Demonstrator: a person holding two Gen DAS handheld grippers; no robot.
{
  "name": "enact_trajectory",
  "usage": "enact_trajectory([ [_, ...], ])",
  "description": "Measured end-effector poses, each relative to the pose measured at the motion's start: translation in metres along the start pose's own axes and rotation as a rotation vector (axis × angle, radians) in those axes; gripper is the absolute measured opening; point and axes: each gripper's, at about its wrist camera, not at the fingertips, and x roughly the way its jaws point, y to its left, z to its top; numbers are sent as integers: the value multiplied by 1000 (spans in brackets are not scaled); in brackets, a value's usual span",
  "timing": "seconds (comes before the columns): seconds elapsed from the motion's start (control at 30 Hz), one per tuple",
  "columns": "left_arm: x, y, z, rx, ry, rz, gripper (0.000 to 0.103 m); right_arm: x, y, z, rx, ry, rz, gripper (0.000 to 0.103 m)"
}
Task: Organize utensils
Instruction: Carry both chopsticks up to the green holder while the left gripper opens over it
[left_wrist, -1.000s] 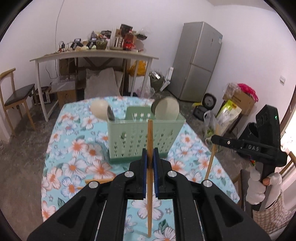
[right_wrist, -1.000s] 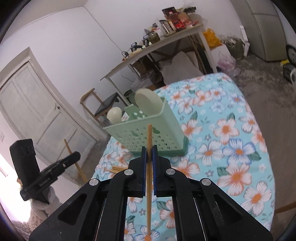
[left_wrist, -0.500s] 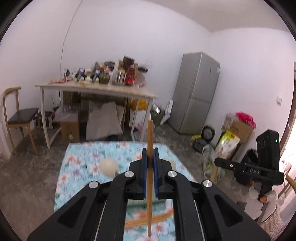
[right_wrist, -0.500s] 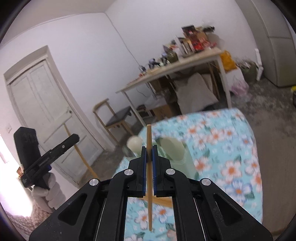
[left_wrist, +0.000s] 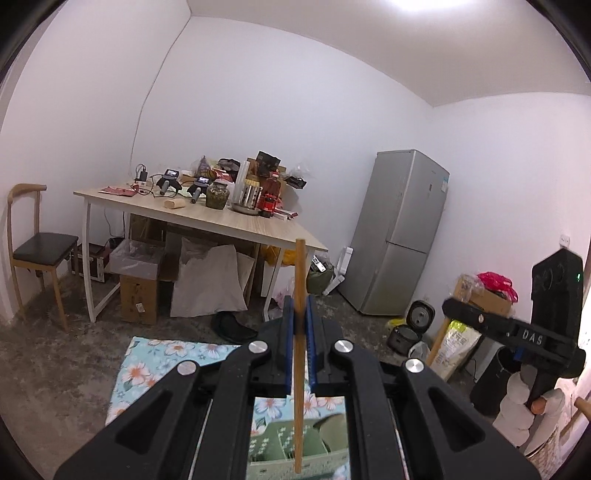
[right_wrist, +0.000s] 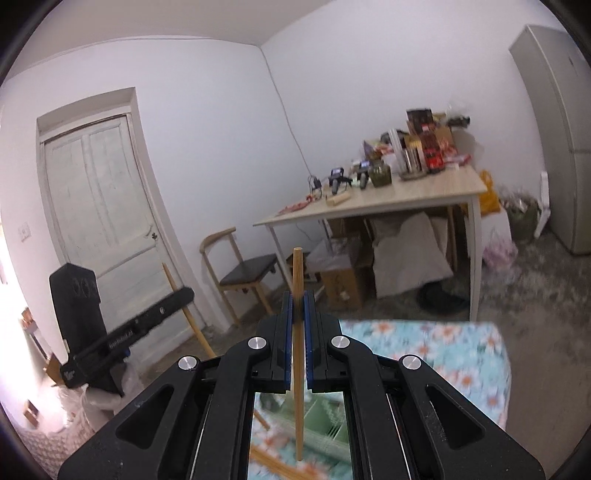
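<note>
Both hands have risen since the earlier frames: a second ago the green caddy filled the space just ahead of each gripper, and now it shows only far below, through the gap beneath the jaws, while the room's walls fill most of each view.

From the left wrist view, the left gripper (left_wrist: 300, 325) is clenched on a wooden chopstick (left_wrist: 298, 369), its blue pads pressing the stick from both sides. This chopstick stands nearly upright, poking above the jaws and hanging well below them, its lower tip over the green utensil caddy (left_wrist: 280, 446). That caddy sits directly under the gripper on the flower-patterned counter (left_wrist: 147, 365).

From the right wrist view, the right gripper (right_wrist: 298, 325) is likewise clenched on a second chopstick (right_wrist: 297, 369), also near upright. Below it, blurred, lie the caddy (right_wrist: 325, 421) and some loose wooden sticks (right_wrist: 273, 465) on the counter, toward the gripper's lower left.

Each gripper also appears at the edge of the other's view, off to the side, held by a gloved hand (left_wrist: 524, 413).

Judging by this, both chopsticks have been lifted clear and are poised above the caddy; lowering them tip-first into a compartment looks like the next step. Which compartment lies beneath cannot be told.
</note>
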Motion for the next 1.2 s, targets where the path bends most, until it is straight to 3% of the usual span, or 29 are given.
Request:
enact_trajectory([
  [0.23, 42, 6, -20, -24, 19, -6, 5, 27, -10, 19, -40, -38, -32, 4],
  [0.47, 72, 13, -52, -10, 36, 22, 6, 40, -12, 16, -36, -25, -19, 4],
  [0.63, 85, 13, -73, 8, 97, 27, 6, 52, -8, 5, -56, 2, -22, 4],
  [0.67, 85, 13, -76, 5, 105, 22, 7, 55, -7, 3, -60, 9, -22, 4],
  [0.73, 81, 16, -80, -5, 118, 24, 22, 63, -5, -2, -72, 24, -22, 4],
  [0.8, 75, 20, -83, -17, 121, 25, 30, 69, -2, -7, -81, 43, -20, 4],
  [1.2, 10, 41, -94, -44, 115, 72, 42, 88, 12, -27, -169, 79, -40, 4],
])
